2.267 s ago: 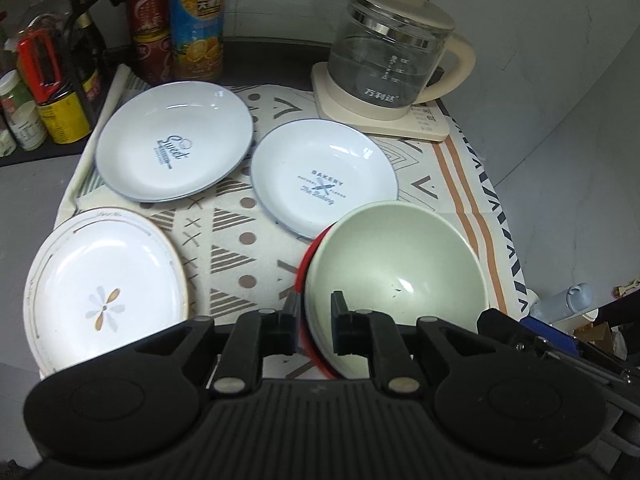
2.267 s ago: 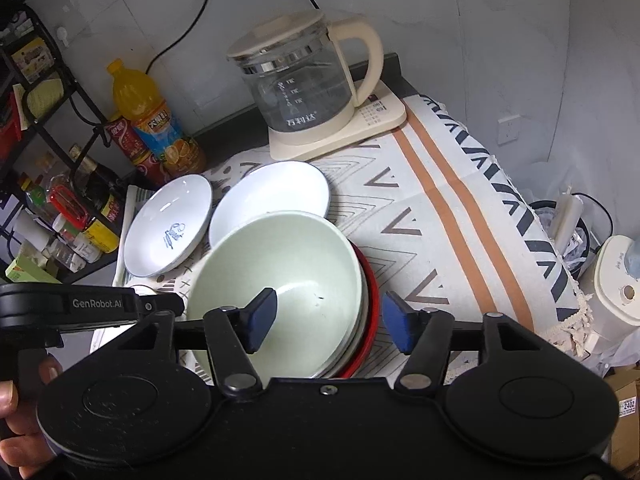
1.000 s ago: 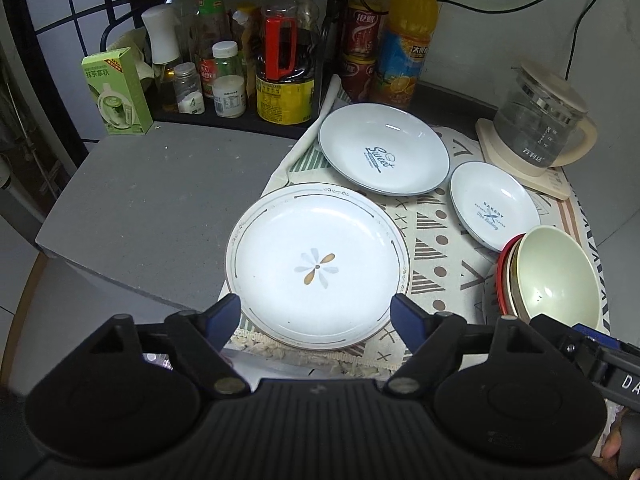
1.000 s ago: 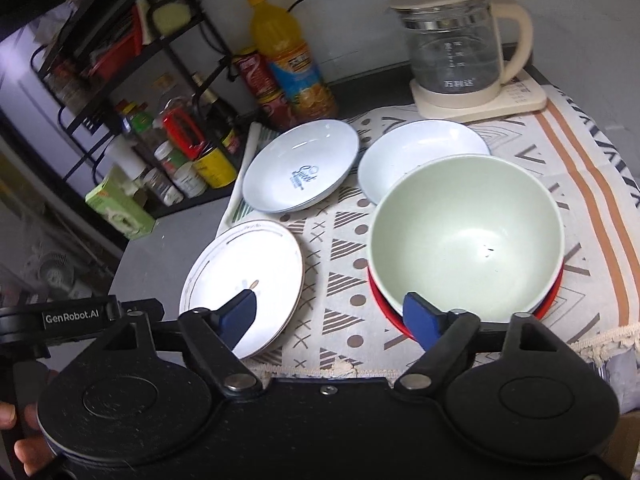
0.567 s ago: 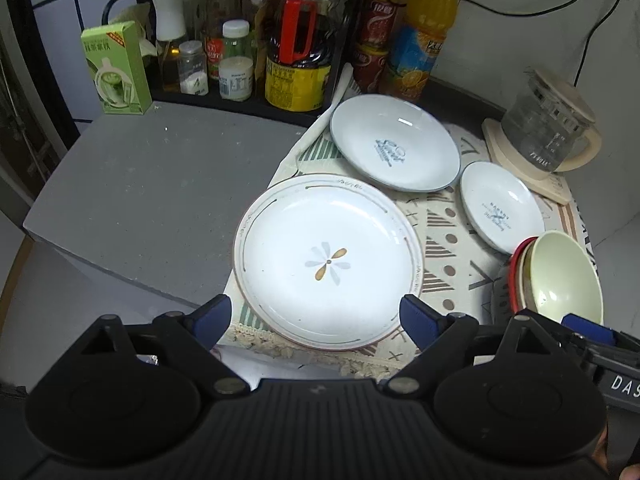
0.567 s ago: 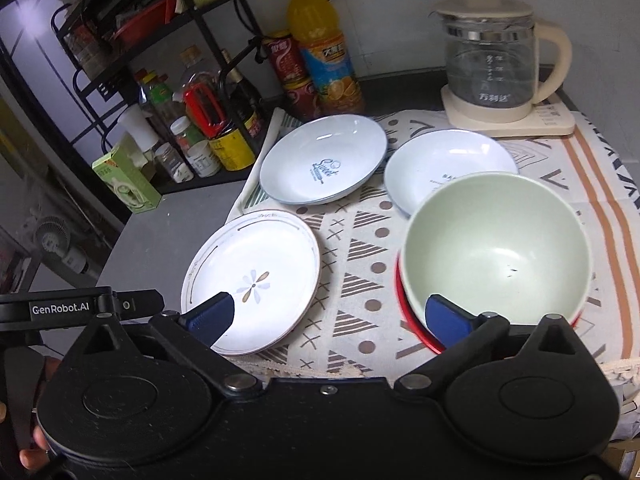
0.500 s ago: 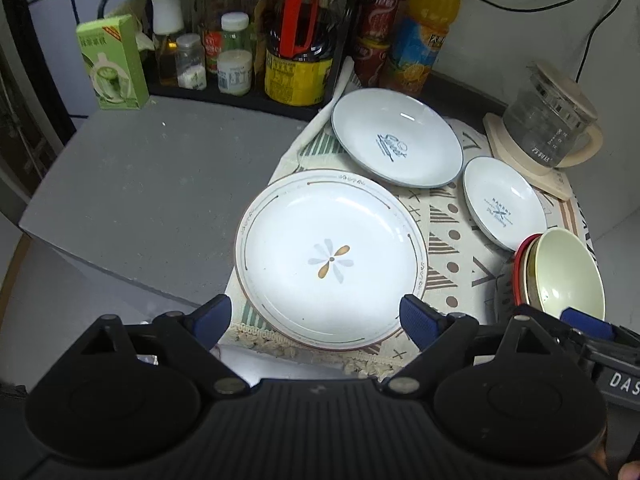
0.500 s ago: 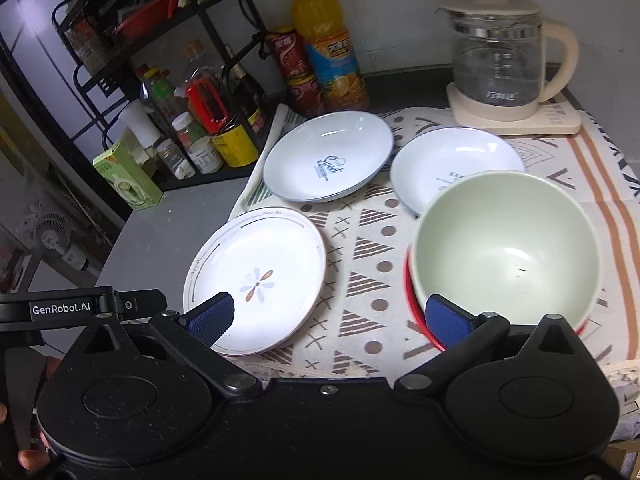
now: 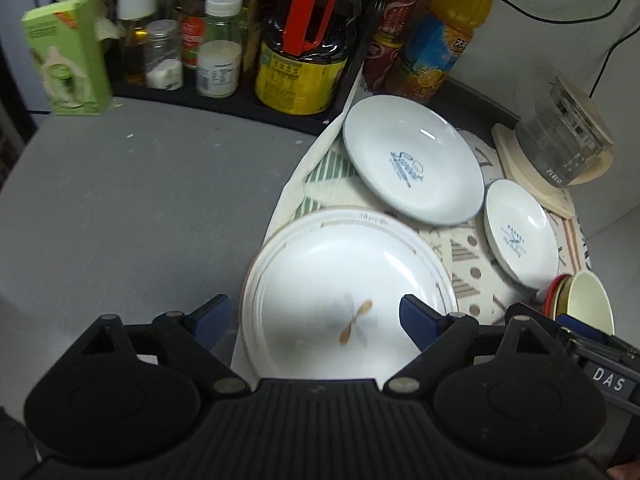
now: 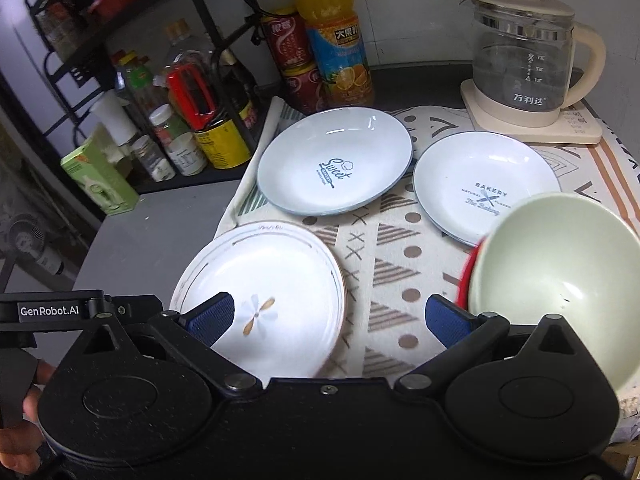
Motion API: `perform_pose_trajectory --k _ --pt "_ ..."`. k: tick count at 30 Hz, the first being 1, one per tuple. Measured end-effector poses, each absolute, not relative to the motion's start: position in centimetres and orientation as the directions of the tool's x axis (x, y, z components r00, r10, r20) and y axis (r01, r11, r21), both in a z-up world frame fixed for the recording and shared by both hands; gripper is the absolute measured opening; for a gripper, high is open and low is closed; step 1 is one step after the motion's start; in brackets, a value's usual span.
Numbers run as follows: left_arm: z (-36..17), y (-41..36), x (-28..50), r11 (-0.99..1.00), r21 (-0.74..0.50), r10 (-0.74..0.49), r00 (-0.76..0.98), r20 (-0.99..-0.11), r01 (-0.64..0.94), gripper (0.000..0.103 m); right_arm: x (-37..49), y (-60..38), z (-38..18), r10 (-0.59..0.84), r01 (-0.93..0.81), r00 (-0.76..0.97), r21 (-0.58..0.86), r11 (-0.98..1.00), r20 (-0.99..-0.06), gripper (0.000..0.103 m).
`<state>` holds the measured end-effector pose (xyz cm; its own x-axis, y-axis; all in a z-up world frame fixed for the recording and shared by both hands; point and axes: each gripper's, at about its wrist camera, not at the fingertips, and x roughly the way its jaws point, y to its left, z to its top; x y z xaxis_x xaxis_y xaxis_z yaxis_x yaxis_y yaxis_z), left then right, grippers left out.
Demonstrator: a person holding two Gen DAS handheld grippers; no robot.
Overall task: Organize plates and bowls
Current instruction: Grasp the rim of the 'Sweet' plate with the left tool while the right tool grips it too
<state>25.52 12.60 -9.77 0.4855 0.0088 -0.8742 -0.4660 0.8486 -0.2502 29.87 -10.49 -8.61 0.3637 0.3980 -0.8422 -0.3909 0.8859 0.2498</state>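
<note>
left gripper [image 9: 316, 316]: jaws wide, empty, hanging over the near rim of the flower plate [image 9: 340, 280] | plate: flat on the cloth [image 9: 466, 276], straight ahead and below, round so no long axis | right gripper [image 10: 326, 318]: wide, empty, between that plate and the green bowl [image 10: 560, 272] | nearer: left, I judge

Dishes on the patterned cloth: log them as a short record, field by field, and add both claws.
flower plate: large white plate with brown rim line and flower motif, nearest, on the cloth's left edge
Sweet plate: white blue-rimmed plate, behind it
Bakery plate: smaller white blue-rimmed plate, right of the Sweet plate
bowls: pale green bowl nested in red bowl, right side
left claw: open, empty
right claw: open, empty
</note>
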Motion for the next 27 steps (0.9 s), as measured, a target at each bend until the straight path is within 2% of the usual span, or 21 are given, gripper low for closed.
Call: perform_pose_trajectory --k 8,12,19,22,27 --pt "-11.9 15.8 31.5 0.883 -0.277 -0.062 0.491 -0.869 -0.380 0.087 32.5 -8.6 -11.0 0.291 -0.237 0.425 0.205 0.950 -0.857 0.102" --pt "-12.7 16.4 34.1 0.901 -0.286 -0.092 0.499 -0.861 -0.327 0.079 33.6 -8.4 -11.9 0.275 -0.175 0.422 0.220 0.960 -0.864 0.100" --pt "-14.0 16.6 37.6 0.910 -0.305 -0.135 0.496 -0.858 -0.281 0.061 35.5 -7.5 -13.2 0.229 -0.102 0.454 0.204 0.974 -0.861 0.092" --pt "-14.7 16.4 38.7 0.913 -0.309 -0.146 0.491 -0.859 -0.268 0.057 36.7 -7.1 -13.4 0.266 -0.096 0.440 0.250 0.964 -0.858 0.078" --pt "-16.1 16.1 40.2 0.916 -0.307 -0.156 0.476 -0.866 -0.258 0.051 38.1 -6.0 -14.6 0.258 -0.090 0.423 0.243 0.966 -0.869 0.076"
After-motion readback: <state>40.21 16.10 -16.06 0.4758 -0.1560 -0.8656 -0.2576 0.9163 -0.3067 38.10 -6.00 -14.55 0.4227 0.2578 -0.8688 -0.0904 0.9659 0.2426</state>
